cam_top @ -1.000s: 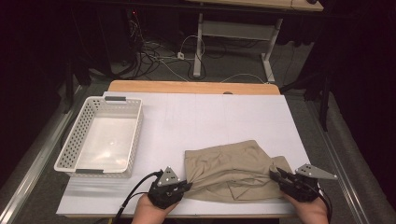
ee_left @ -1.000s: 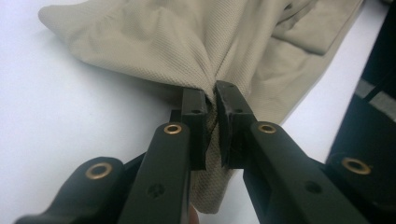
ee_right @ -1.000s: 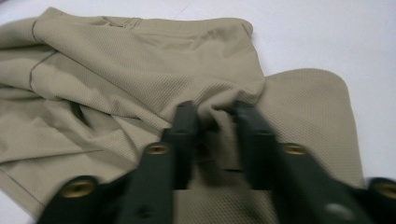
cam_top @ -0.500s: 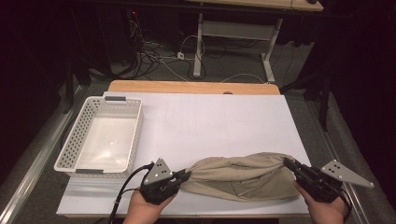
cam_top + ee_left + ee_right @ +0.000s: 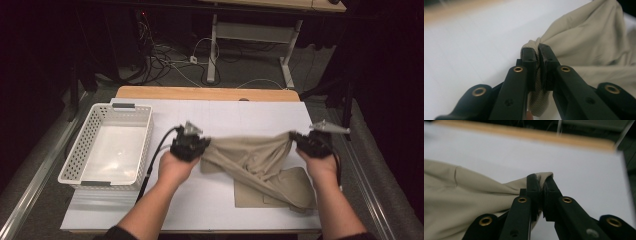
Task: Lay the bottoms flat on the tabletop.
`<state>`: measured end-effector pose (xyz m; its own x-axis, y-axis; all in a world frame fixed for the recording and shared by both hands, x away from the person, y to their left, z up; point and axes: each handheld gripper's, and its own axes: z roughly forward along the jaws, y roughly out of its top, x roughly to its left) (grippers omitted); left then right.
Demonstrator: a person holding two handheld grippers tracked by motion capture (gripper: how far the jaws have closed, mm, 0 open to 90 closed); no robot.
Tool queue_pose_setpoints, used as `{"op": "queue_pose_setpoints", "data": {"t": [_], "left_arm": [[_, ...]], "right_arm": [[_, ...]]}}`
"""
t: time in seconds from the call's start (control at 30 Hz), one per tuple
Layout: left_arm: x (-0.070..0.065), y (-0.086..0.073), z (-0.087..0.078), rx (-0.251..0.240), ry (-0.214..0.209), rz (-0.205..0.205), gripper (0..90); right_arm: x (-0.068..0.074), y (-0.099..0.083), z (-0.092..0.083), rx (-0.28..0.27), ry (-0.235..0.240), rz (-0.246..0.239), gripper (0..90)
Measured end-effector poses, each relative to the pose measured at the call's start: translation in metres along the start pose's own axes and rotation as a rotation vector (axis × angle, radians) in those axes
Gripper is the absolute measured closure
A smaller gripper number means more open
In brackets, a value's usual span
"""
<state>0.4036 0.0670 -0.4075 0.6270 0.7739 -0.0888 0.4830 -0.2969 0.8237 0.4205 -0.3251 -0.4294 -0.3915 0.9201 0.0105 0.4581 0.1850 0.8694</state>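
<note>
Both grippers, left gripper (image 5: 200, 146) and right gripper (image 5: 296, 140), are pinching the cloth (image 5: 255, 160); thin grips risk slipping under tension.

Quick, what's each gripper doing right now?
Left gripper: shut on the cloth.
Right gripper: shut on the cloth's other end.

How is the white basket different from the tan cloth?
The white basket is stiff, full of little holes and sits flat on the table; the tan cloth is soft and droops. The basket stands untouched on the left; the cloth is pinched at two ends, by the left tongs and the right tongs, with most of it lifted. Both are over the white tabletop.
</note>
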Motion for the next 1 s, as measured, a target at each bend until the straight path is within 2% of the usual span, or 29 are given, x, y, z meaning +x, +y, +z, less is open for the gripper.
{"op": "queue_pose_setpoints", "data": {"t": [0.07, 0.1, 0.13, 0.17, 0.2, 0.23, 0.3, 0.37, 0.5, 0.6, 0.67, 0.73, 0.8, 0.9, 1.0], "left_arm": [[0.005, 0.031, -0.006, -0.060, 0.056, 0.000, 81.1], [0.009, 0.042, -0.005, -0.064, 0.082, -0.005, 76.8], [0.013, 0.050, -0.002, -0.057, 0.094, -0.024, 66.9], [0.016, 0.053, 0.002, -0.048, 0.094, -0.045, 55.8], [0.017, 0.053, 0.004, -0.042, 0.090, -0.055, 47.5], [0.015, 0.050, 0.005, -0.027, 0.085, -0.050, 41.3], [0.008, 0.036, 0.006, -0.045, 0.048, 0.000, 34.3], [-0.001, 0.018, 0.004, -0.046, 0.005, 0.031, 33.2], [-0.012, -0.025, -0.008, -0.037, -0.058, 0.046, 22.8], [-0.020, -0.063, -0.027, -0.053, -0.064, 0.048, 22.5], [-0.021, -0.086, -0.040, -0.075, -0.080, 0.022, 22.3], [-0.021, -0.109, -0.052, -0.073, -0.085, -0.010, 16.1], [-0.021, -0.129, -0.060, -0.052, -0.089, -0.017, 15.8], [-0.023, -0.156, -0.068, 0.009, -0.076, -0.017, 5.2], [-0.024, -0.171, -0.073, 0.036, -0.070, -0.016, 0.0]], "right_arm": [[-0.001, 0.036, -0.013, -0.091, -0.023, -0.014, 86.5], [-0.002, 0.050, -0.019, -0.128, -0.050, -0.015, 85.3], [-0.003, 0.060, -0.023, -0.150, -0.083, -0.003, 80.8], [-0.006, 0.066, -0.025, -0.158, -0.107, 0.016, 70.2], [-0.009, 0.068, -0.024, -0.153, -0.115, 0.037, 60.9], [-0.012, 0.066, -0.023, -0.143, -0.105, 0.058, 56.5], [-0.013, 0.054, -0.021, -0.128, -0.092, 0.060, 53.0], [-0.012, 0.037, -0.021, -0.107, -0.076, 0.061, 50.2], [-0.008, 0.000, -0.027, -0.075, -0.043, 0.073, 48.0], [0.000, -0.025, -0.037, -0.059, -0.021, 0.070, 47.5], [0.007, -0.042, -0.043, -0.045, 0.002, 0.062, 46.2], [0.014, -0.057, -0.049, -0.026, 0.022, 0.052, 45.4], [0.021, -0.071, -0.053, -0.001, 0.039, 0.037, 45.1], [0.034, -0.089, -0.062, 0.018, 0.051, 0.021, 45.1], [0.048, -0.102, -0.073, 0.012, 0.065, 0.007, 45.1]]}}
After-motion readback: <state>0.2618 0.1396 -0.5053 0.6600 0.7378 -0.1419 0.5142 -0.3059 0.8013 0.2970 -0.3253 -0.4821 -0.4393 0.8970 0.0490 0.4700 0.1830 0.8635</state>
